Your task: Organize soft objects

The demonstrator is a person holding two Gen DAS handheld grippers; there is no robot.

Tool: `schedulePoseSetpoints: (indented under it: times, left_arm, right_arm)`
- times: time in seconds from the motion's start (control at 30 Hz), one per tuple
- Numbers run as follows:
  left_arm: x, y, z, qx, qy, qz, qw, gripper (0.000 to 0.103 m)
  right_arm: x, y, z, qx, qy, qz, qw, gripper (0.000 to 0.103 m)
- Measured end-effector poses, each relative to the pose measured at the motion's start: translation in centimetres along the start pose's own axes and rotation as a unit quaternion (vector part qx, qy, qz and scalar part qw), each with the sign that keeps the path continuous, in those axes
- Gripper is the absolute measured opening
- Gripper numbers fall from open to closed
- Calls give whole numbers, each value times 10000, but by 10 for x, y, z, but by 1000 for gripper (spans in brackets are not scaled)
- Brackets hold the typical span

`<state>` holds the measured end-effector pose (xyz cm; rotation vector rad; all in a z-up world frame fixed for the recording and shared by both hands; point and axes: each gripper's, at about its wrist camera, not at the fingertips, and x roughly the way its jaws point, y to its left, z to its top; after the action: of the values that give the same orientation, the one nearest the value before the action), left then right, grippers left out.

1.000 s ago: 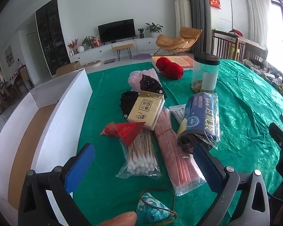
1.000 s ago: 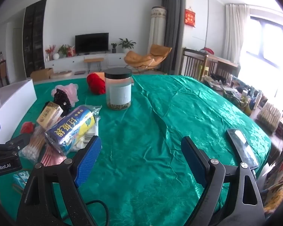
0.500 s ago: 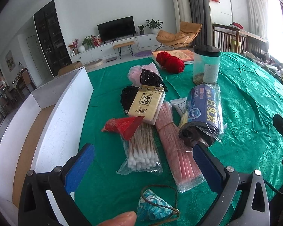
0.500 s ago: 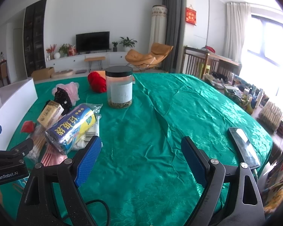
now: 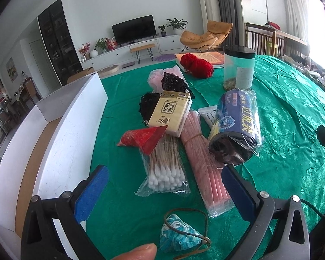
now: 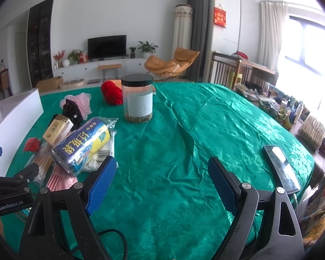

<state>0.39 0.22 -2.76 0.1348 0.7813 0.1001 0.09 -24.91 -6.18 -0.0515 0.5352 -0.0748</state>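
A pile lies on the green tablecloth: a bag of cotton swabs (image 5: 165, 164), a red pouch (image 5: 144, 138), a tissue pack (image 5: 170, 112), pink sticks in plastic (image 5: 202, 158), a blue roll of bags (image 5: 237, 125), black lace (image 5: 173, 83), pink mesh (image 5: 155, 77) and red yarn (image 5: 197, 66). A small blue-patterned pouch (image 5: 177, 235) with a brown cord lies nearest. My left gripper (image 5: 164, 186) stands open just short of the swabs, holding nothing. My right gripper (image 6: 161, 178) is open over bare cloth, right of the blue roll (image 6: 84, 143).
A white open box (image 5: 60, 134) stands along the pile's left side. A clear jar with a black lid (image 6: 138, 98) stands behind the pile. A phone (image 6: 281, 170) lies near the table's right edge. A fingertip (image 5: 138, 252) shows at the bottom.
My left gripper has moved a little forward and tilted down toward the pile. The right gripper has barely shifted. Both stay open.
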Motion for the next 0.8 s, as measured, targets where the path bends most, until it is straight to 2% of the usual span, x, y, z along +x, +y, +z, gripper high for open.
schedulePoseSetpoints:
  times: [0.17,0.73,0.8]
  left_arm:
    - [3,4,-5,-40,107,-114,9999,103]
    - [9,5,-9,-13,256,2,9997,103]
    - [9,6,-9,-118,241,124,9996,103]
  right_arm:
    - [1,1,-2,-30,28,29,10000,88]
    - [2,4,0,-138,130,124,9997,88]
    - [3,5,0,-158,143,132,9997,88]
